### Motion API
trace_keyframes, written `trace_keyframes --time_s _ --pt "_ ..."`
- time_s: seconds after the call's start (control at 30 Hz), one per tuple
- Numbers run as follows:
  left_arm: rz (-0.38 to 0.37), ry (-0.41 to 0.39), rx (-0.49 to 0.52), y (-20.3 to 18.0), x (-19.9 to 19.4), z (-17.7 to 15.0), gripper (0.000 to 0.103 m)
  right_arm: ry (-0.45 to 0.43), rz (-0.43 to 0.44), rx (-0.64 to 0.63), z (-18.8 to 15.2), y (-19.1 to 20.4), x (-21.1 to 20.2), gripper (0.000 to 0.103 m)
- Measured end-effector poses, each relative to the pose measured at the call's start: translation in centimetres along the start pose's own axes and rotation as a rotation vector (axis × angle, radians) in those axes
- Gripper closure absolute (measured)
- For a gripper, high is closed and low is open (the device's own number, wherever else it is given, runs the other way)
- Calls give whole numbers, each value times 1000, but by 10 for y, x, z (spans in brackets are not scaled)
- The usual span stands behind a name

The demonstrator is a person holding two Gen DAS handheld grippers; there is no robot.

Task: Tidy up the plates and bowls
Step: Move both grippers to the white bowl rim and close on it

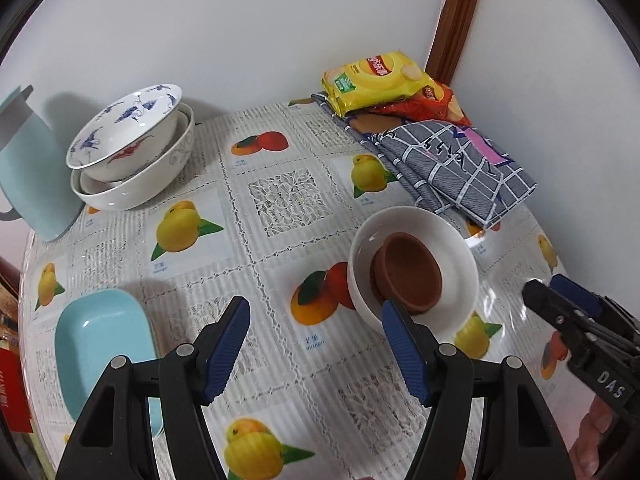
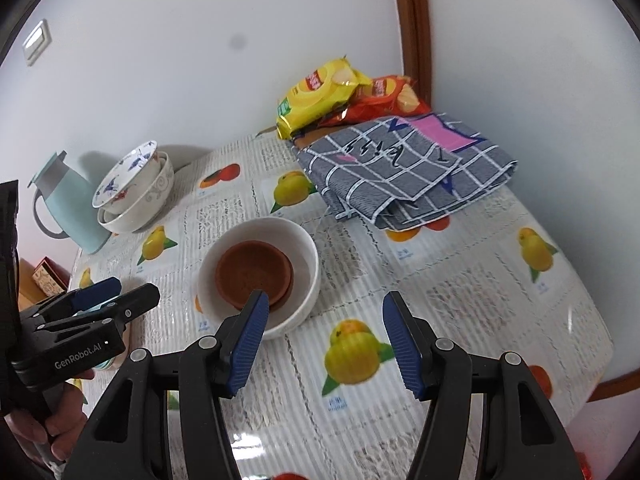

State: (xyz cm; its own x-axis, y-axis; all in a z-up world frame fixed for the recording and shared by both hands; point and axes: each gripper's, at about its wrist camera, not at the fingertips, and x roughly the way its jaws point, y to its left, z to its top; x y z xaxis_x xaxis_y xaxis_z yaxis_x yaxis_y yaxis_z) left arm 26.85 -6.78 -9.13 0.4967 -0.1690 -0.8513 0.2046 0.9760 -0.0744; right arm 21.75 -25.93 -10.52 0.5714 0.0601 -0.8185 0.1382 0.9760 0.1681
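1. At the far left of the left wrist frame we are seeing a pale blue jug (image 1: 28, 168) standing against the white wall (image 1: 248, 20), and below it, in the lower left, a light blue rectangular dish (image 1: 102, 340) lying on the table.
2. In the upper left, a stack of bowls (image 1: 132, 152) is sitting tilted near the wall, with the blue-and-red painted one nested on top.
3. The fruit-print tablecloth (image 1: 280, 208) is covering the whole surface, its plastic film shining toward the right.
4. Our left gripper (image 1: 316, 344) is hovering spread wide over the cloth at the bottom centre, grasping nothing.
5. Right of centre, the white bowl (image 1: 460, 256) is resting on the table with the brown bowl (image 1: 408, 272) lying inside it; the left gripper's right finger is overlapping its near rim in this view.
6. In the upper right, a yellow snack bag (image 1: 376, 80) and a red snack bag (image 1: 432, 108) are lying on a folded checked cloth (image 1: 452, 164), beside brown wooden trim (image 1: 456, 20).
7. In the right wrist frame, our right gripper (image 2: 324, 340) is likewise splayed and empty, its left finger crossing the white bowl's front edge.
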Motion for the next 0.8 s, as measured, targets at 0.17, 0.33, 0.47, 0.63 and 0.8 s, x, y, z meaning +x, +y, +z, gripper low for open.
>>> trace_keyframes --time_s 0.17,0.33,0.47,0.63,0.8 --pt "-24 28 -6 0 18 9 37 56 -12 -6 8 1 32 52" --pt "0 42 16 -4 33 18 37 75 -26 2 15 1 53 57" --pt "0 56 14 -4 45 22 37 104 -27 -9 16 5 68 59" --pt "19 78 25 -6 62 24 37 152 -55 -21 15 8 84 59" --pt "41 98 35 -7 79 26 37 196 -111 -25 15 7 99 59"
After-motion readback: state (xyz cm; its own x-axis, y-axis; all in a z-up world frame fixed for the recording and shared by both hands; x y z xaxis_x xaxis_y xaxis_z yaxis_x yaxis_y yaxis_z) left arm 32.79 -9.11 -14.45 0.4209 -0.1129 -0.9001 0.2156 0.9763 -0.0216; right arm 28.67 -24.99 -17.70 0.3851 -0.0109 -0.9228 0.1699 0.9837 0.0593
